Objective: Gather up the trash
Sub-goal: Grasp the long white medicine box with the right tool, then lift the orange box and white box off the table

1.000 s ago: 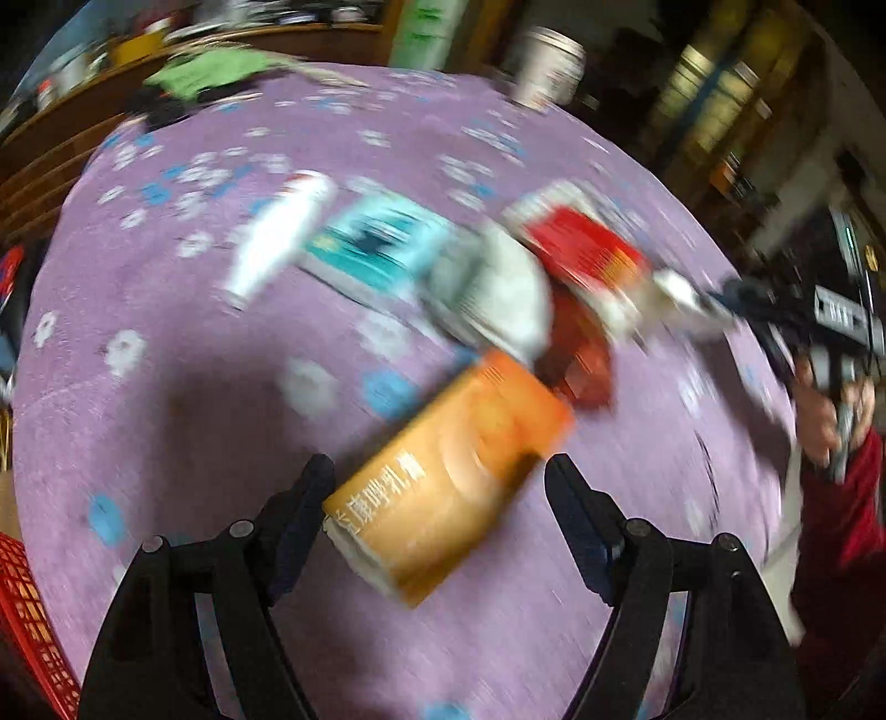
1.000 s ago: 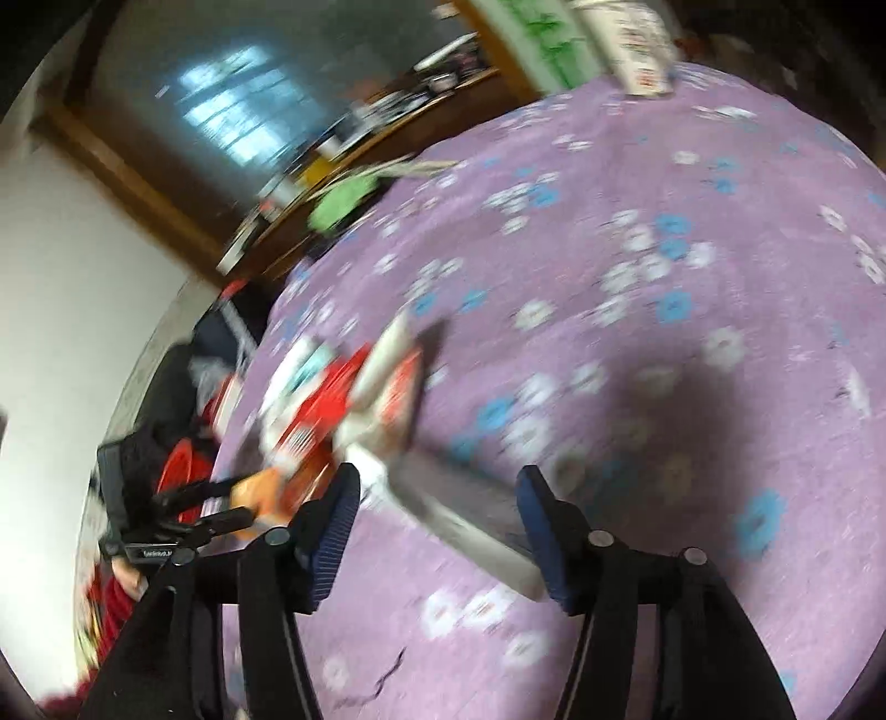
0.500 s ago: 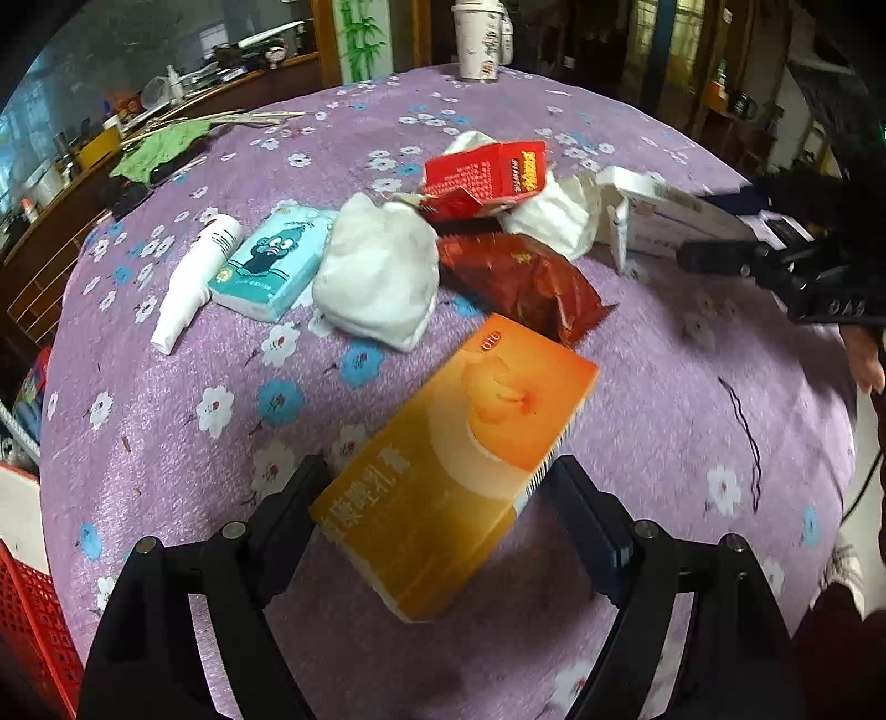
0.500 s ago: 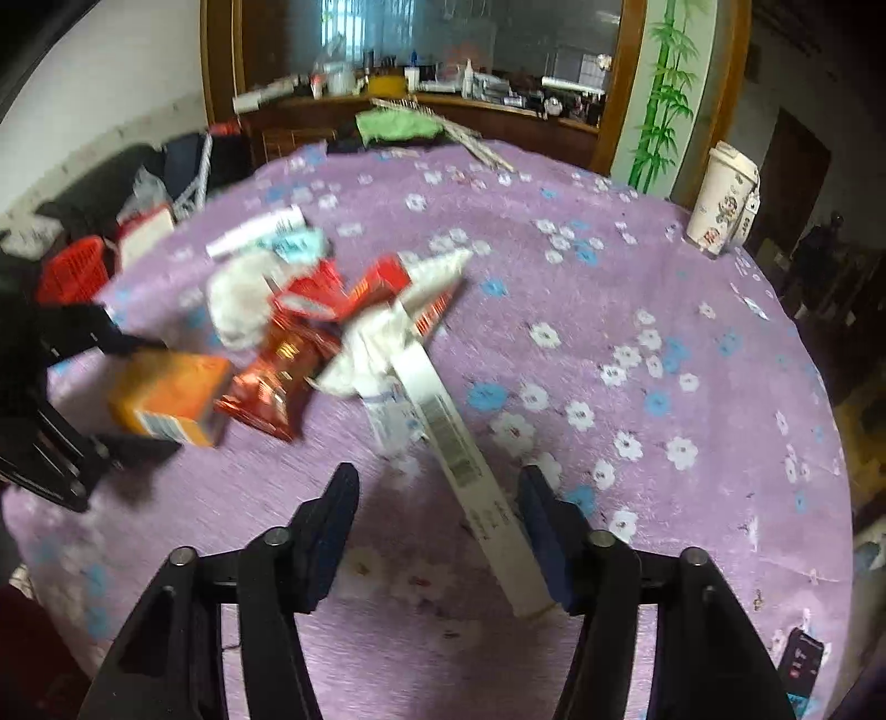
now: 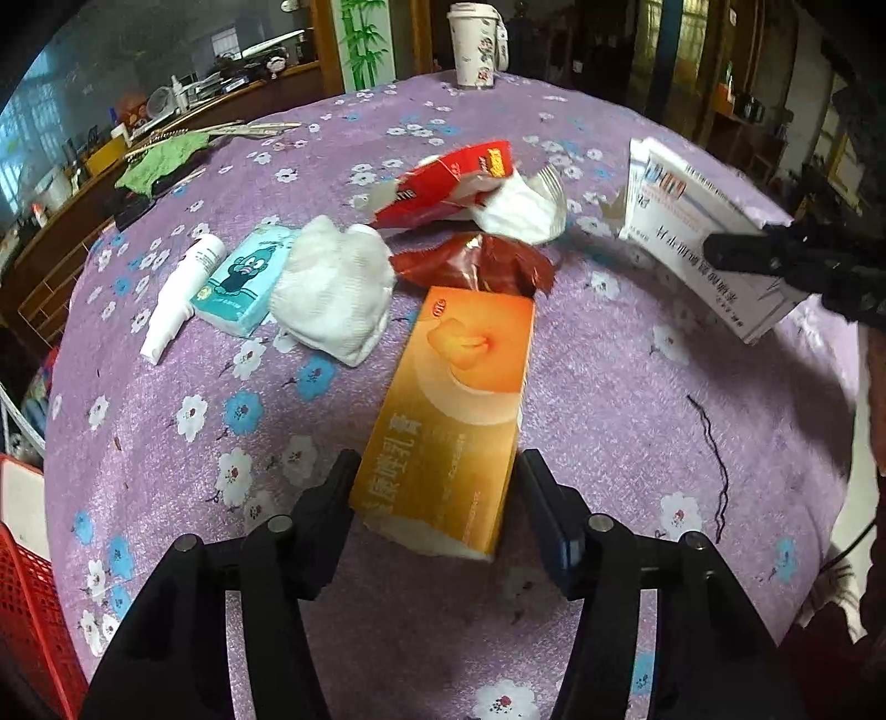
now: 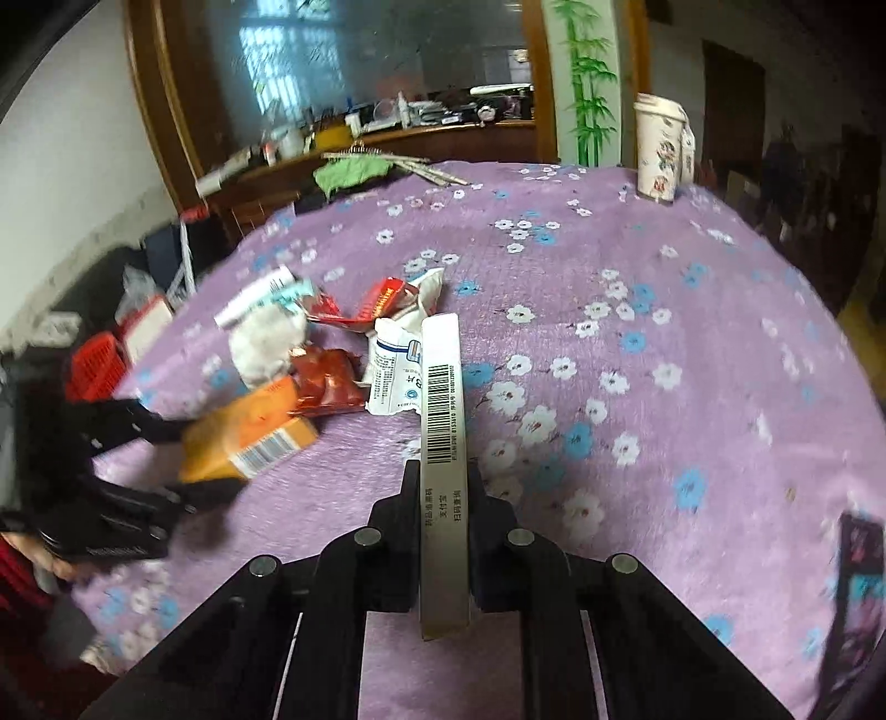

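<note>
**A:** Count, biggest first?

**B:** One table with purple floral cloth (image 5: 637, 387). One red basket (image 5: 22, 581) at its left edge. One orange box (image 5: 454, 410), one flat white medicine box (image 6: 443, 421), one white crumpled tissue wad (image 5: 332, 288), a second white wad (image 5: 520, 210) under the one torn red carton (image 5: 443, 185). One dark red foil wrapper (image 5: 476, 263), one teal tissue pack (image 5: 243, 282), one white tube (image 5: 177, 296), one paper cup (image 5: 476, 44) at the far rim.

**A:** Grippers?

**B:** Left gripper (image 5: 437, 498): jaws set wide either side of the orange box's near end; left finger touches or nearly touches, right finger has a small gap. Box lies on the cloth. Right gripper (image 6: 443, 498): clamped on the medicine box's narrow edges, box held edge-up off the table.

**A:** View differences?

**B:** Left wrist shows the medicine box's broad printed face, lifted at right, plus the loose dark thread (image 5: 714, 465). Right wrist shows its barcode edge, the orange box's barcode end, and a dark phone-like object (image 6: 858, 565) at right, blurred.
</note>
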A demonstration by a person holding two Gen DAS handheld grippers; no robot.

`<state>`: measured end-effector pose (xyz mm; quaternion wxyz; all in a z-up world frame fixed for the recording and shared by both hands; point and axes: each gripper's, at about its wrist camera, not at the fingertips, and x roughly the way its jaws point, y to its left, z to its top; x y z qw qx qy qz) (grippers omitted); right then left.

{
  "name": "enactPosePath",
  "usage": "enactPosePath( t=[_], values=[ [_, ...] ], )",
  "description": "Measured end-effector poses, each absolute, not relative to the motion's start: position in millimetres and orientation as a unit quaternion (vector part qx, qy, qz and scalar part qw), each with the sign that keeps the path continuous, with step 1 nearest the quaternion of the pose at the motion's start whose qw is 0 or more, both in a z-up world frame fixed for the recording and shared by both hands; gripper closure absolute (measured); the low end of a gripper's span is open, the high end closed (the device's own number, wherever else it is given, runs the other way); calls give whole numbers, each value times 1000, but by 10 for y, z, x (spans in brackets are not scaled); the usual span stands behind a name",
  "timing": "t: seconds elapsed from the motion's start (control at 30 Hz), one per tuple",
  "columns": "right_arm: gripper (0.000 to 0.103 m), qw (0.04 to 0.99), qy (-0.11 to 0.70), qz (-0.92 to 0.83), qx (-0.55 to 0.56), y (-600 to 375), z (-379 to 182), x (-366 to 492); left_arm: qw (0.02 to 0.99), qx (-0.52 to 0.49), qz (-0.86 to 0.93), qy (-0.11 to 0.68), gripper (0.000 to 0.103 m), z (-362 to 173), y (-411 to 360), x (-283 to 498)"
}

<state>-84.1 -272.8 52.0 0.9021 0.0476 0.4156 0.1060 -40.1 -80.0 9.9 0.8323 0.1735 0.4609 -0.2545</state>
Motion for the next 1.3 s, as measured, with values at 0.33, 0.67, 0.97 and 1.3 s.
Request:
enactPosePath(
  t=[0.33,0.67,0.97,1.3],
  values=[
    [89,905,396,124,93,-2793,577,-995,834,179,-260,453,46,76,-921,-339],
    [89,903,391,120,127,-2852,548,-1079,845,148,-245,451,57,125,-766,-598],
    [89,901,393,132,130,-2702,549,-1061,845,139,-262,445,40,176,-589,-718],
    [89,900,390,144,129,-2572,576,-1085,850,111,-239,457,58,91,-661,-480]
  ],
)
